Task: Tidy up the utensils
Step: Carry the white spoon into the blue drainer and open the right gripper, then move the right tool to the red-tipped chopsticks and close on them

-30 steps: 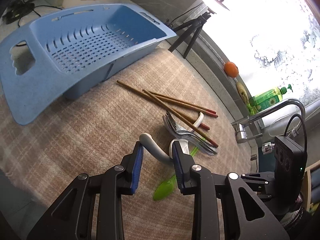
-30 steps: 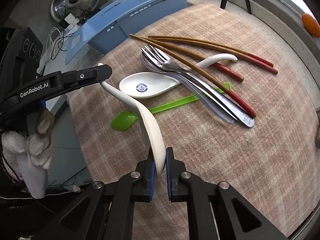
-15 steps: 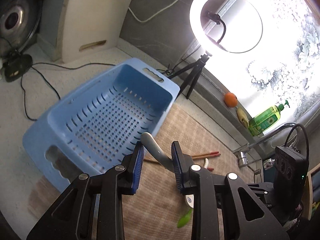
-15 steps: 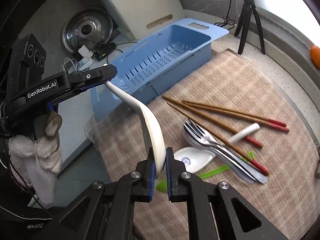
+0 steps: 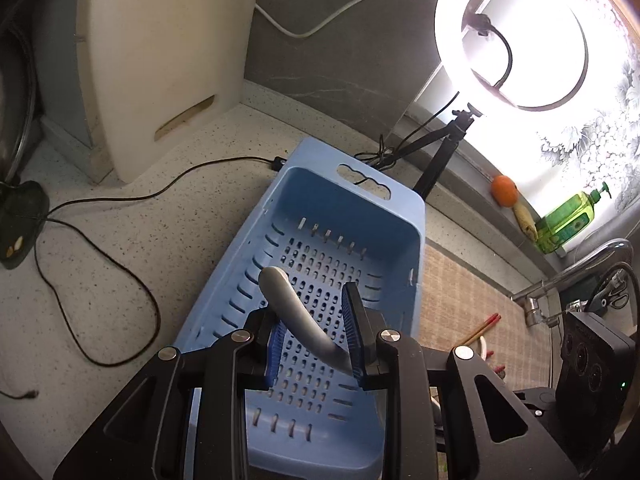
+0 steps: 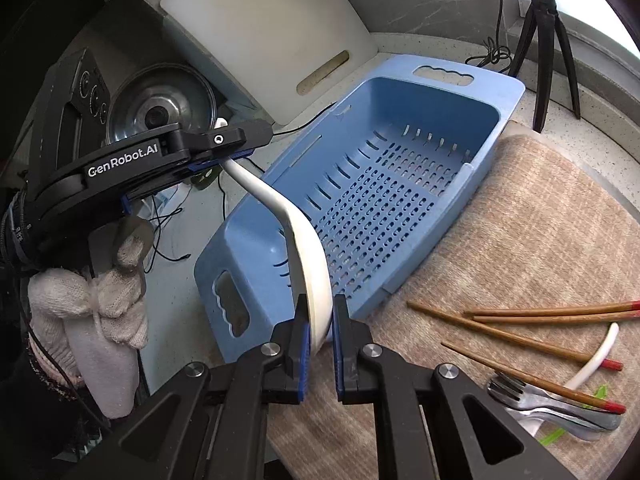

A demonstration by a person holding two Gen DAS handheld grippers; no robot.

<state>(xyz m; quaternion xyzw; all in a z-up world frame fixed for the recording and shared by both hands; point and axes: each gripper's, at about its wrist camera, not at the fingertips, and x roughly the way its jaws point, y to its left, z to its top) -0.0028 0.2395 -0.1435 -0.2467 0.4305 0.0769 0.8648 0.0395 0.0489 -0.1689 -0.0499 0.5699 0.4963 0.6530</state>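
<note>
A white ceramic spoon point(image 6: 308, 264) hangs over the near end of the blue slotted basket point(image 6: 508, 92). My right gripper point(image 6: 320, 316) is shut on the spoon's bowl end. Its curved handle point(image 5: 292, 312) runs slantwise between the pads of my left gripper point(image 5: 314, 320), which grips it. In the right wrist view the left gripper point(image 6: 240, 144) shows at the handle's far tip, held by a gloved hand point(image 6: 100, 300). The basket point(image 5: 416, 216) lies below with nothing in it.
On the woven mat point(image 6: 540, 240) lie brown chopsticks point(image 6: 520, 336), metal forks point(image 6: 552, 404), another white spoon point(image 6: 596, 356) and a green spoon point(image 6: 554, 436). A cutting board point(image 5: 160, 60), cables point(image 5: 120, 280), a ring light point(image 5: 512, 32) on a tripod point(image 6: 540, 40) and a faucet point(image 5: 580, 264) surround the basket.
Both grippers have carried the white spoon from over the mat, where the other utensils lie, to above the blue basket, rising a little. Their grip looks the same.
</note>
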